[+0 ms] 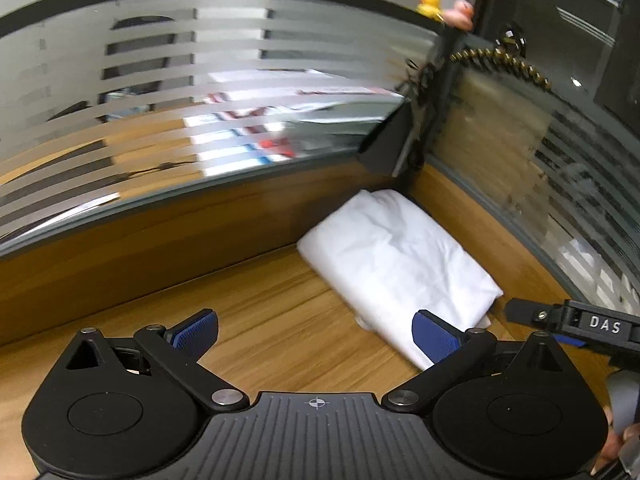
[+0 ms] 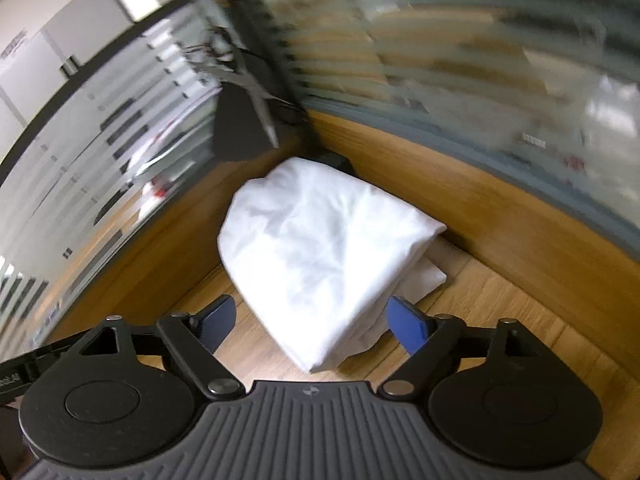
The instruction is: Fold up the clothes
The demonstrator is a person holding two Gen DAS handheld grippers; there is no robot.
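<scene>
I note one white folded cloth (image 1: 394, 264) lying on the wooden desk (image 1: 256, 332), pushed into the far corner where the two frosted glass partitions (image 1: 160, 120) meet. It lies in several layers; in the right wrist view a lower layer sticks out from under the top fold on the right side. Its surface is creased but the bundle is compact.

My left gripper (image 1: 316, 334) has its jaws spread wide with nothing between the blue pads (image 1: 434, 340). The right pad overlaps the near edge of the cloth in the picture; I cannot tell whether it touches.

My right gripper (image 2: 316, 322) also stands with jaws apart. The near corner of the cloth shows between its pads, which do not press on it. In the left wrist view the front of the right gripper enters from the right edge, just beside the cloth's near right corner.

Two small toy ducks (image 1: 444, 6) sit on top of the partition post. Both views are blurred.
</scene>
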